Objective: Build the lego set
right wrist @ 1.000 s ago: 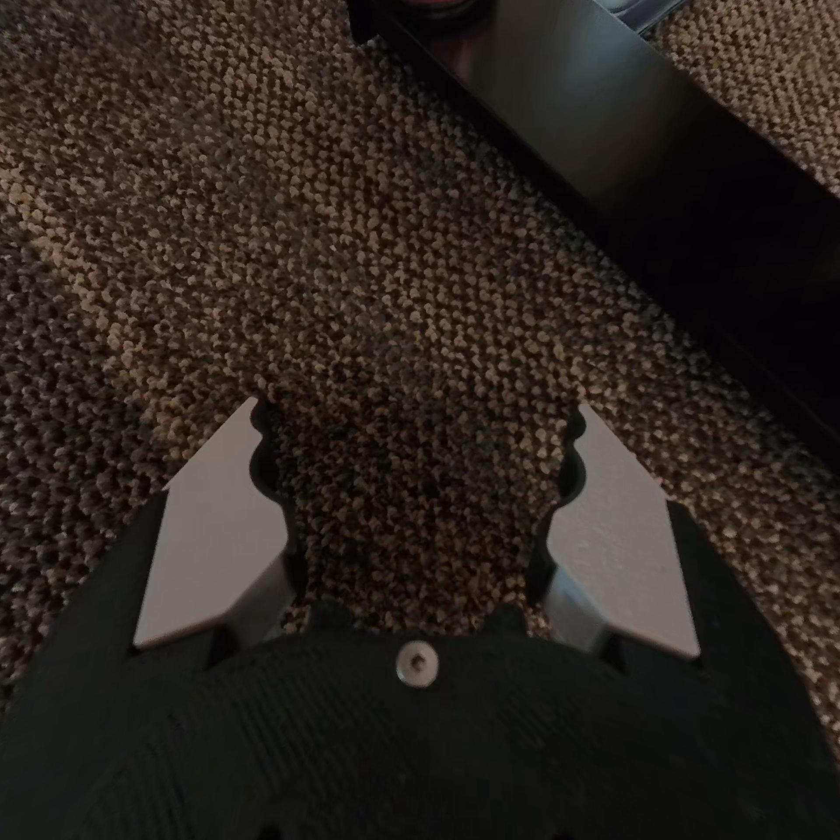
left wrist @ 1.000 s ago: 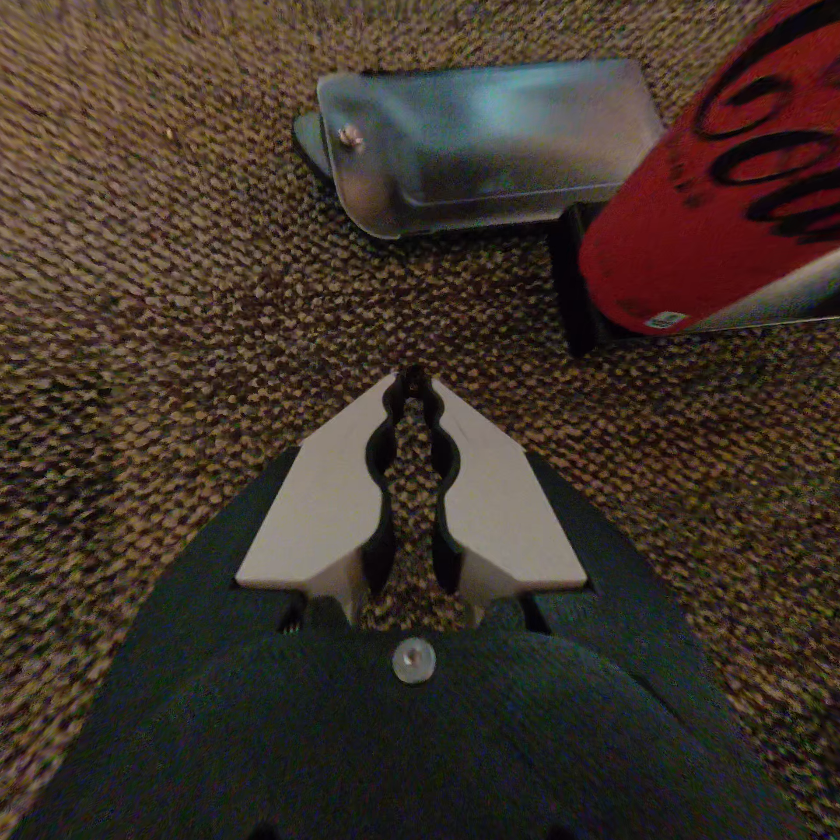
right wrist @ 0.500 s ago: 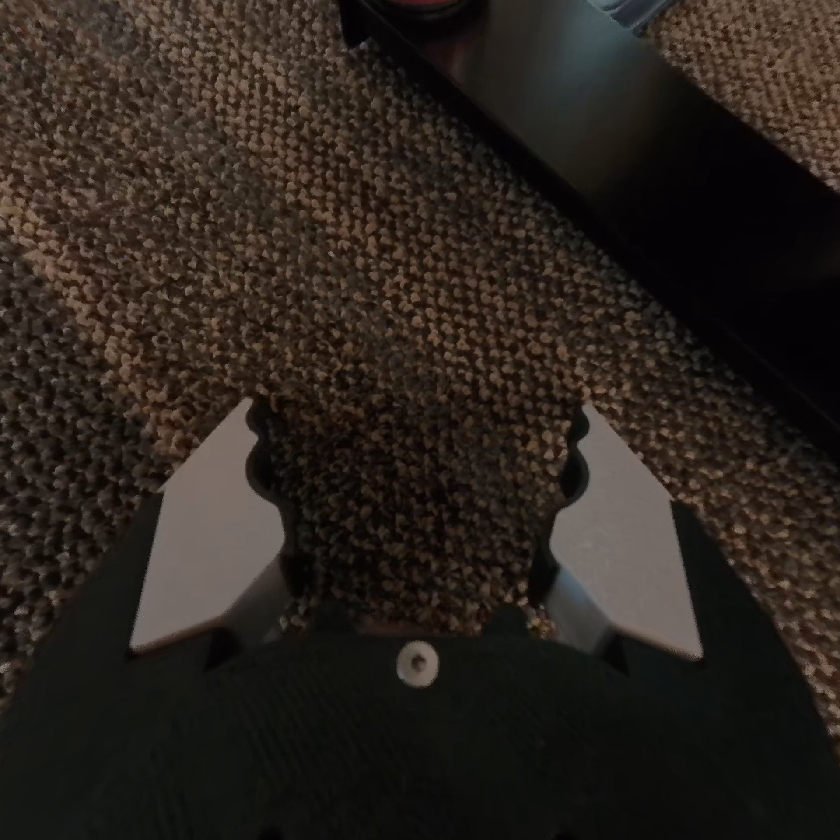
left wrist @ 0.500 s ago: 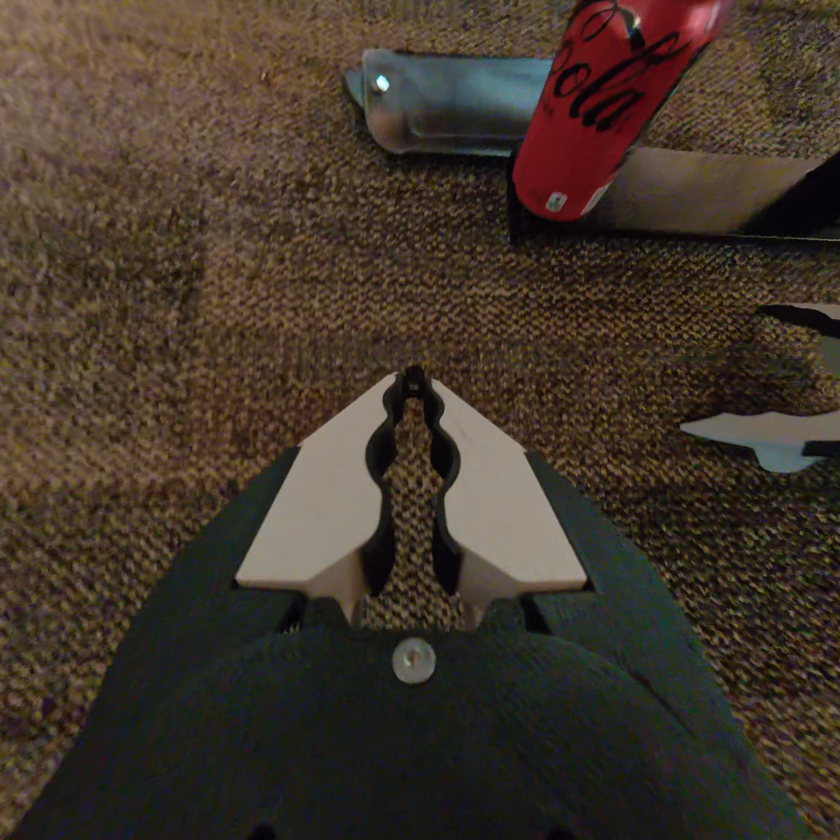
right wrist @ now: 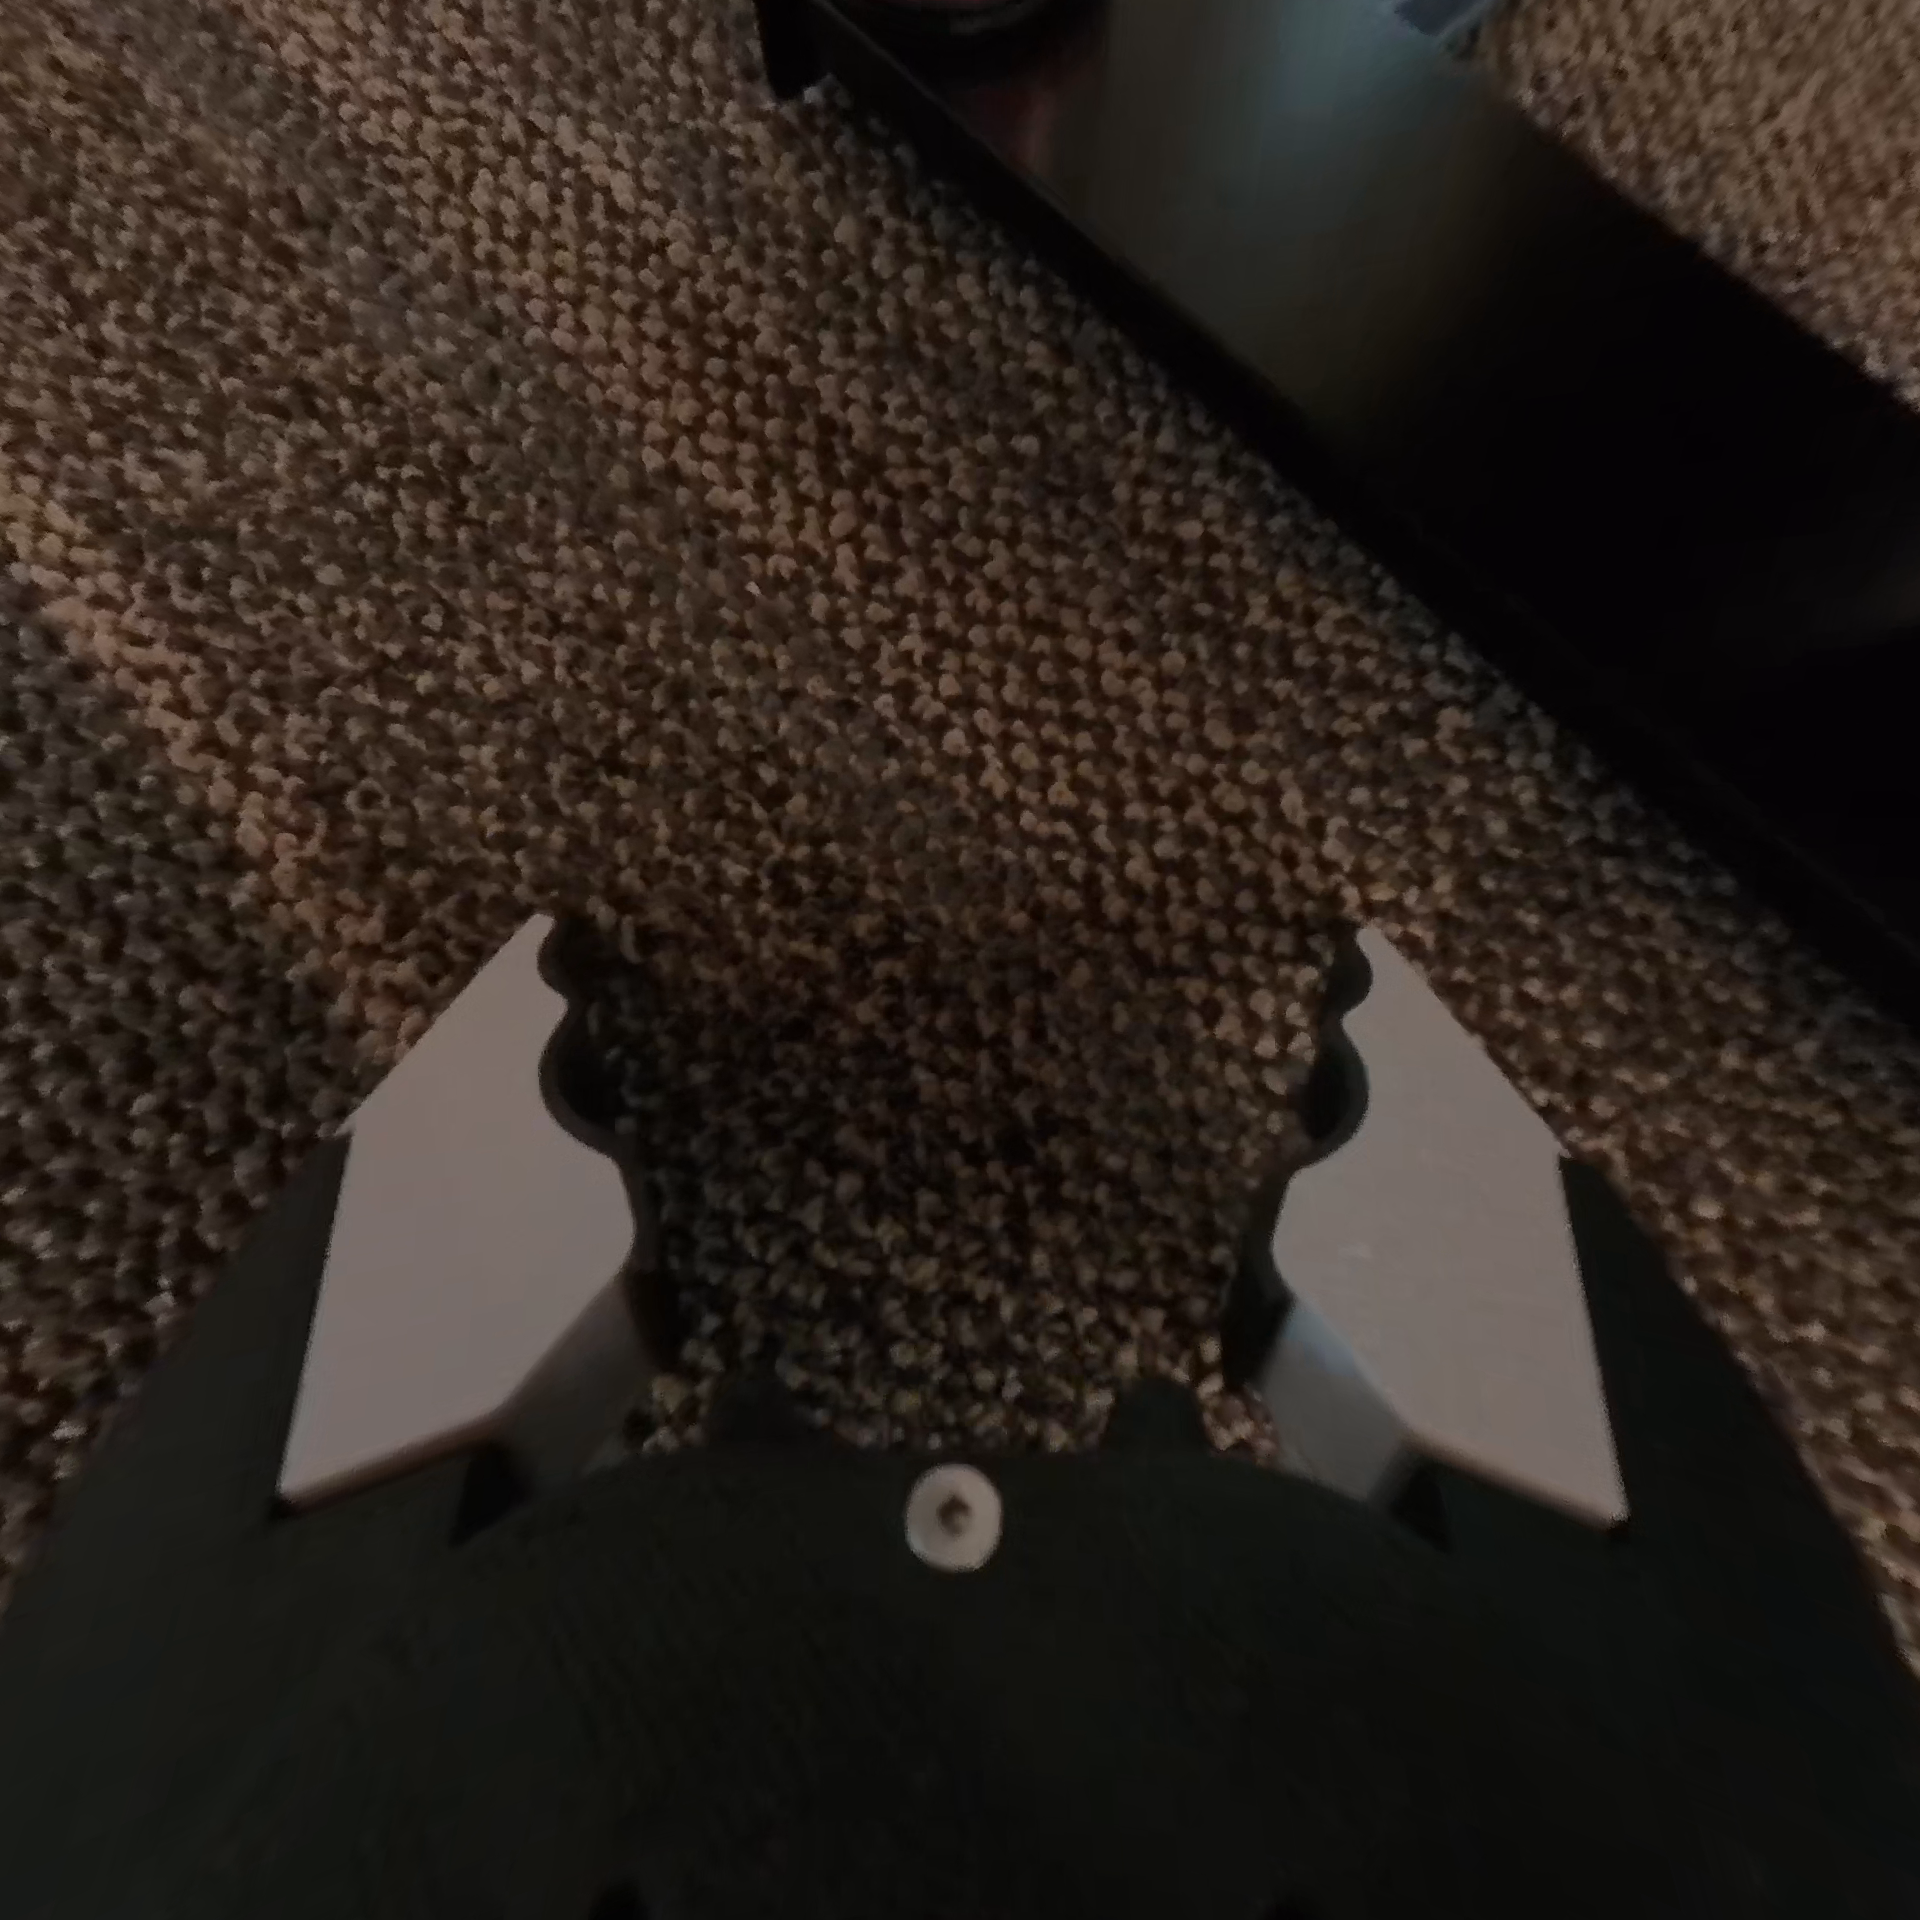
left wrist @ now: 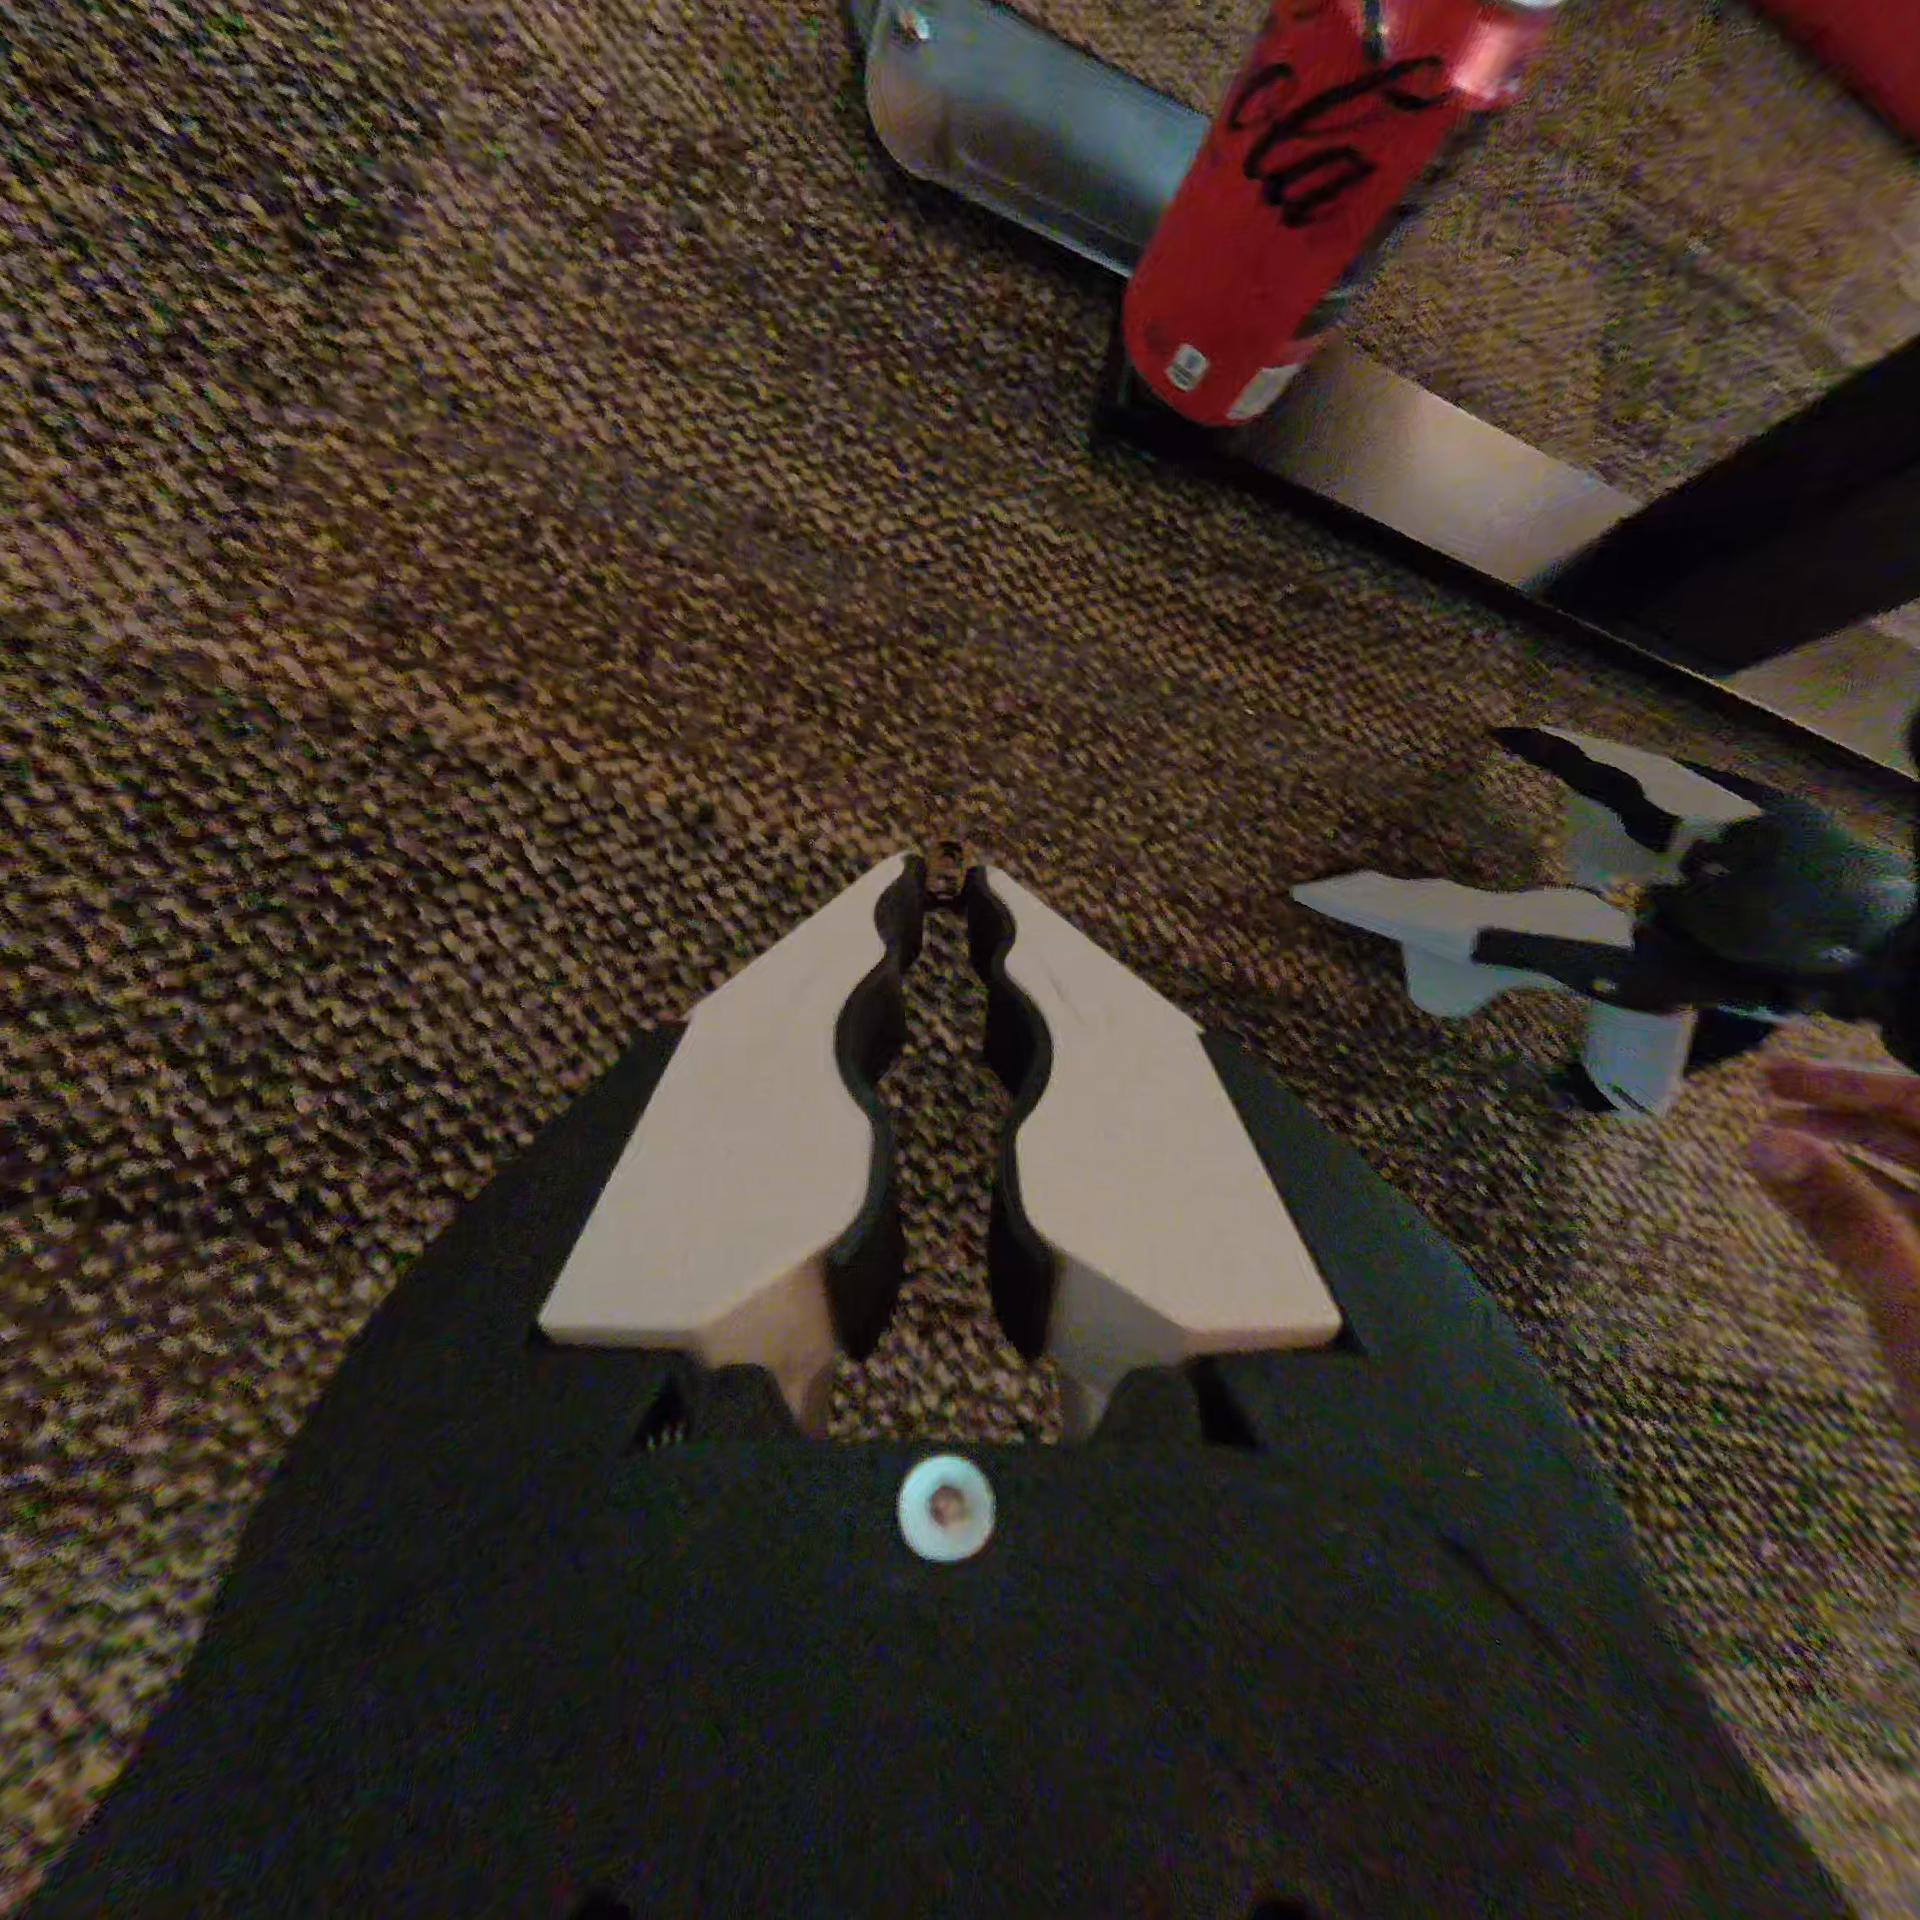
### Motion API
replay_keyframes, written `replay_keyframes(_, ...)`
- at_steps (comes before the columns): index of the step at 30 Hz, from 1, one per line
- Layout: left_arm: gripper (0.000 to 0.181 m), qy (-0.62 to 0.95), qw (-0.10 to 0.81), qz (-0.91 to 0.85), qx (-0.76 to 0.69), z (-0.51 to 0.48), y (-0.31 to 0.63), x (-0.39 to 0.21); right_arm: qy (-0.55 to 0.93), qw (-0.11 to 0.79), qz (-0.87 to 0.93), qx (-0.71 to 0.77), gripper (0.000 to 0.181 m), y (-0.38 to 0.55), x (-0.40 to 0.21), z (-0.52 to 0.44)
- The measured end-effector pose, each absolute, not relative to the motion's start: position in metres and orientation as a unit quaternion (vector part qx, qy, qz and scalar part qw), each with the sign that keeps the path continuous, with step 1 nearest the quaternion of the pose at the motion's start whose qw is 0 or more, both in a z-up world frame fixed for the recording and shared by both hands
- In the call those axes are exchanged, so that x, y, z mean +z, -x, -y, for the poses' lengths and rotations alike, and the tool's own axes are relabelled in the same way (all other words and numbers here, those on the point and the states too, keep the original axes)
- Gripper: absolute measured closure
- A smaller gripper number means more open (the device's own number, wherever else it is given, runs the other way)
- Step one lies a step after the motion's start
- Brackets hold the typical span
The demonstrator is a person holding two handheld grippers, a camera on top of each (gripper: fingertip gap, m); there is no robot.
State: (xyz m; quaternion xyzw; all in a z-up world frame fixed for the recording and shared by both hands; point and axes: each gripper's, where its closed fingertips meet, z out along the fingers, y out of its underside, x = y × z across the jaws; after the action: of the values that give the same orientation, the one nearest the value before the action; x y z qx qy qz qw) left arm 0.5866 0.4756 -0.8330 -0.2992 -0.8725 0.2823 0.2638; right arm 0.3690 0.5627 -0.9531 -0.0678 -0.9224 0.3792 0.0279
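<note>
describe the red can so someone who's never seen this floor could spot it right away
Start from the brown carpet and find the long black glossy panel lying on it. At that panel's far end stands the red can, the only bright red cylinder there, next to a clear plastic piece.

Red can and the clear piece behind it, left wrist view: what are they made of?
Red can: likely painted metal, glossy; a silvery rim shows at its base. Clear piece: looks like translucent plastic, smooth with soft glare, and a screw at one corner. Both sit on looped brown carpet.
</note>
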Motion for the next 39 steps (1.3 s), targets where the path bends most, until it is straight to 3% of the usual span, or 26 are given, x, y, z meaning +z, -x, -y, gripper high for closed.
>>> replay_keyframes(1,0.174,0.301,0.270,0.872,0.277,-0.485,-0.588,-0.831,0.067,0.029,0.923,0.379,0.042,-0.369,-0.953,-0.563)
replay_keyframes(10,0.174,0.323,0.317,0.859,0.241,-0.532,-0.588,-0.816,0.062,0.026,0.923,0.379,0.041,-0.370,-0.954,-0.563)
replay_keyframes(13,0.174,0.284,0.324,0.863,0.262,-0.534,-0.588,-0.799,0.067,-0.025,0.938,0.338,0.034,-0.384,-0.949,-0.574)
replay_keyframes(14,0.174,0.269,0.327,0.862,0.277,-0.535,-0.590,-0.788,0.087,-0.049,0.949,0.299,0.046,-0.394,-0.942,-0.585)
replay_keyframes(15,0.174,0.261,0.326,0.863,0.285,-0.539,-0.593,-0.777,0.095,-0.097,0.955,0.262,0.082,-0.414,-0.930,-0.596)
replay_keyframes(16,0.174,0.260,0.325,0.863,0.286,-0.543,-0.596,-0.765,0.099,-0.157,0.954,0.235,0.074,-0.440,-0.914,-0.608)
replay_keyframes(19,0.173,0.260,0.332,0.869,0.258,-0.560,-0.612,-0.713,0.078,-0.278,0.932,0.217,0.060,-0.516,-0.833,-0.658)
replay_keyframes(22,0.173,0.261,0.344,0.868,0.245,-0.565,-0.643,-0.622,0.035,-0.281,0.934,0.217,0.075,-0.573,-0.720,-0.705)
replay_keyframes(25,0.173,0.225,0.354,0.878,0.232,-0.560,-0.689,-0.505,-0.002,-0.241,0.935,0.260,0.069,-0.614,-0.544,-0.708)
replay_keyframes(28,0.174,0.222,0.355,0.883,0.210,-0.562,-0.728,-0.391,-0.065,-0.138,0.924,0.352,0.063,-0.629,-0.347,-0.676)
replay_keyframes(31,0.173,0.230,0.388,0.881,0.146,-0.572,-0.749,-0.309,-0.063,-0.040,0.852,0.519,0.075,-0.623,-0.191,-0.619)
replay_keyframes(32,0.173,0.234,0.397,0.876,0.141,-0.568,-0.752,-0.286,-0.061,-0.041,0.823,0.563,0.093,-0.625,-0.154,-0.598)
replay_keyframes(33,0.173,0.246,0.399,0.871,0.148,-0.560,-0.754,-0.265,-0.070,-0.079,0.809,0.578,0.122,-0.635,-0.133,-0.579)
replay_keyframes(36,0.173,0.306,0.374,0.855,0.191,-0.514,-0.746,-0.209,-0.089,-0.247,0.827,0.497,0.141,-0.666,-0.142,-0.535)
replay_keyframes(38,0.174,0.324,0.366,0.851,0.190,-0.475,-0.724,-0.173,-0.029,-0.267,0.816,0.511,0.155,-0.651,-0.127,-0.492)
replay_keyframes(39,0.173,0.320,0.380,0.848,0.187,-0.453,-0.706,-0.152,-0.016,-0.261,0.799,0.541,0.151,-0.640,-0.101,-0.466)
